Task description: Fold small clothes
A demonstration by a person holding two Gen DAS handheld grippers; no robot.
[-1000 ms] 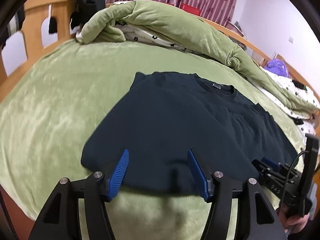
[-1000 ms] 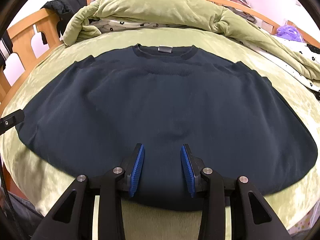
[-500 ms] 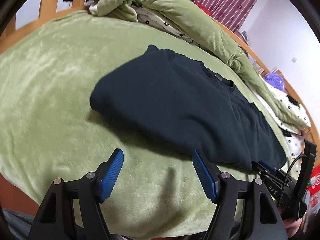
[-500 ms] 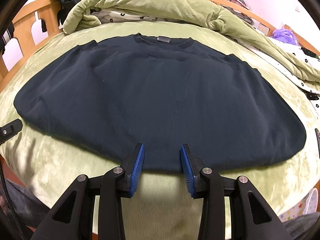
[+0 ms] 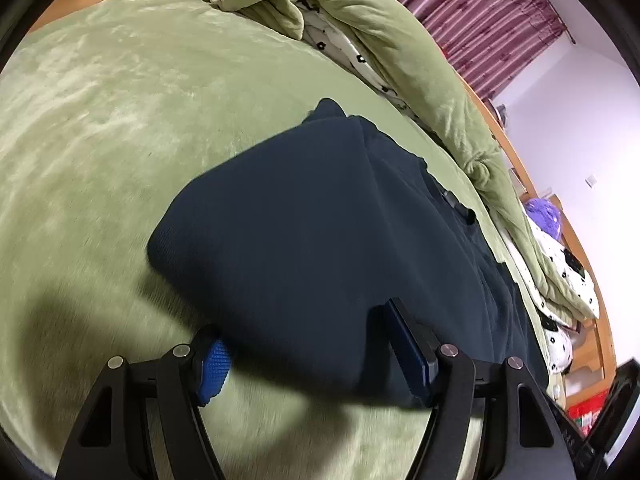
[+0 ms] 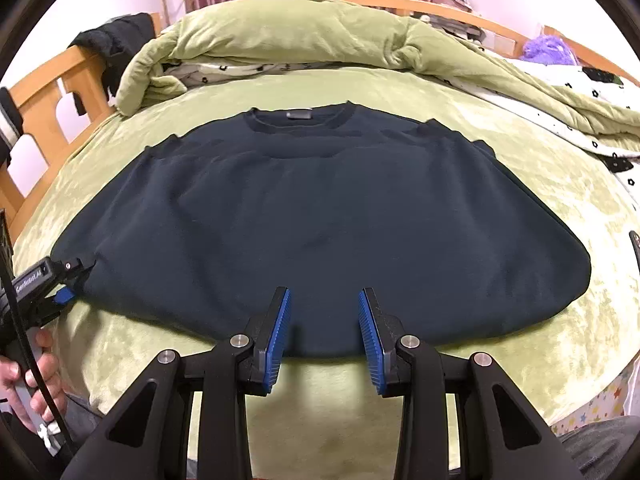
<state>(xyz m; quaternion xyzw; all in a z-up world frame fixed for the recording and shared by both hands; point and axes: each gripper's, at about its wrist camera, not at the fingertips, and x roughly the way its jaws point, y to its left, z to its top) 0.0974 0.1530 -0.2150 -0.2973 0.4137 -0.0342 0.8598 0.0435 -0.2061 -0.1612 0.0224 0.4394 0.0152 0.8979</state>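
A dark navy sweater (image 6: pixel 320 216) lies flat on the green bed, collar away from me, sleeves folded in. In the left wrist view the sweater (image 5: pixel 320 232) fills the middle. My left gripper (image 5: pixel 316 356) is open and straddles the sweater's near left corner: one finger lies under the hem, the other on top of the cloth. It also shows in the right wrist view (image 6: pixel 66 280) at that corner. My right gripper (image 6: pixel 324 328) is open and empty, just in front of the middle of the hem.
A rolled green duvet (image 6: pixel 304 40) with white patterned bedding lies along the far side and right. A wooden bed frame (image 6: pixel 48 92) with dark clothes hung on it stands at the left. The bed's front edge is right below the grippers.
My left gripper swung out to the left, then pushed in onto the sweater's near left corner, its fingers now around the hem. My right gripper drew back from over the cloth to the hem's edge.
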